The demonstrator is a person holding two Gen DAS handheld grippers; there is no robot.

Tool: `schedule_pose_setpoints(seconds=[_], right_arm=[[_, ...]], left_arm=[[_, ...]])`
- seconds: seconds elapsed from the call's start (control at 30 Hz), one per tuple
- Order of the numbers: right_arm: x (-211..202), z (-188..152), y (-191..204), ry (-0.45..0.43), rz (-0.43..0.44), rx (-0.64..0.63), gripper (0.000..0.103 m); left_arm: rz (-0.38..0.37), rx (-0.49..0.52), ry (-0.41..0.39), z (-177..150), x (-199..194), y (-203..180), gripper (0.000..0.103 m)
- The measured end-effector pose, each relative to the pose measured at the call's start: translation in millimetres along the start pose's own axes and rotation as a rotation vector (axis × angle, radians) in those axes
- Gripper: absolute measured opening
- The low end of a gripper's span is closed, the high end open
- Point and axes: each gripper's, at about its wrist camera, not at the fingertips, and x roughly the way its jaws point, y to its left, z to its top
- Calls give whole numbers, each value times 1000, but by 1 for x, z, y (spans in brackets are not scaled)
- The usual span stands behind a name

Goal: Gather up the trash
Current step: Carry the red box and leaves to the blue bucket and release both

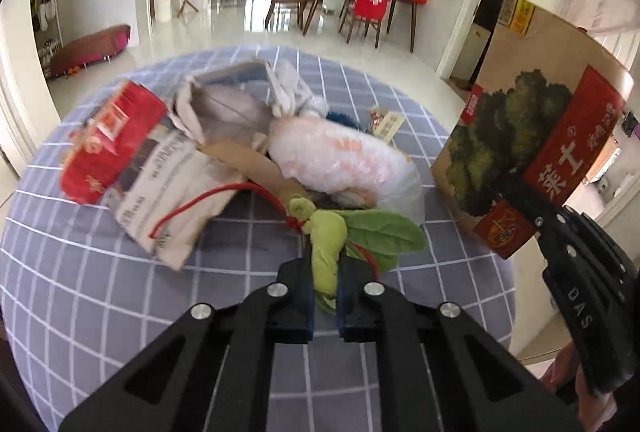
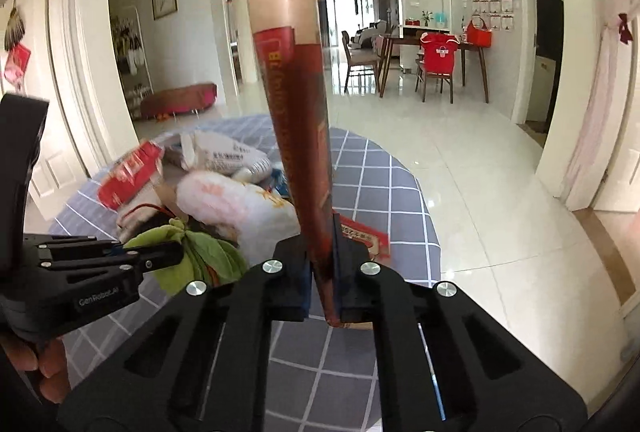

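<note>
The left gripper (image 1: 325, 272), low in the middle of its own view, has its jaws closed tight on a green plush toy (image 1: 326, 244) with leaf-like flaps and a red cord (image 1: 208, 198), lying at the near edge of the trash pile (image 1: 240, 144) on the grey checked tablecloth (image 1: 100, 292). The right gripper (image 2: 324, 272) is clamped on the lower edge of a flattened cardboard box (image 2: 296, 112), held upright.

Only the left view shows the box's printed face (image 1: 532, 152): a green tree picture and a red band with white Chinese characters. The right view sees it edge-on, and alone shows a red printed packet (image 2: 366, 238) on the cloth behind it. "GenRobot.AI" is legible on the left gripper's side there; "DAS" on the right gripper in the left view
</note>
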Motion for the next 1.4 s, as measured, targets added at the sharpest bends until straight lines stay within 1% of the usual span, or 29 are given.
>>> schedule_pose_setpoints(seconds=[0.13,0.27,0.33,0.5,0.6,0.7,0.77,0.87,0.97,1.1,1.17,1.23,1.33,1.4], right_arm=[[-15,0,-2,-16,14,21,7],[-36,-5,-6,-34,18,49,7],[-45,-6,-10,-39,26,72,7],[-71,1,-23,-73,46,120,7],[-90,1,-32,-92,54,149,7],[-108,-1,-45,-112,39,168,7],[-120,-5,-53,-123,24,184,7],[-138,-13,-74,-135,-12,206,7],[-152,-24,-98,-136,-63,232,7],[-169,-46,-140,-126,-135,290,7],[-175,-61,-164,-110,-175,329,7],[-178,-75,-183,-94,-214,357,7],[-182,-97,-211,-65,-281,399,7],[-185,-112,-229,-48,-315,427,7]], left_arm=[[2,18,-46,-3,-25,-6,6],[-8,33,-110,-9,-61,-13,6],[-5,39,-138,-11,-77,-7,6],[-27,51,-212,-13,-119,-16,6],[-51,87,-245,-18,-135,-35,6],[-91,143,-261,-22,-145,-63,6],[-111,169,-258,-25,-145,-79,6],[-155,212,-240,-30,-143,-109,6],[-187,264,-217,-35,-132,-141,6],[-263,317,-143,-44,-104,-183,6],[-285,353,-107,-50,-86,-203,6],[-303,385,-62,-55,-65,-218,6],[-336,430,55,-67,-19,-245,6],[-341,450,103,-73,4,-257,6]])
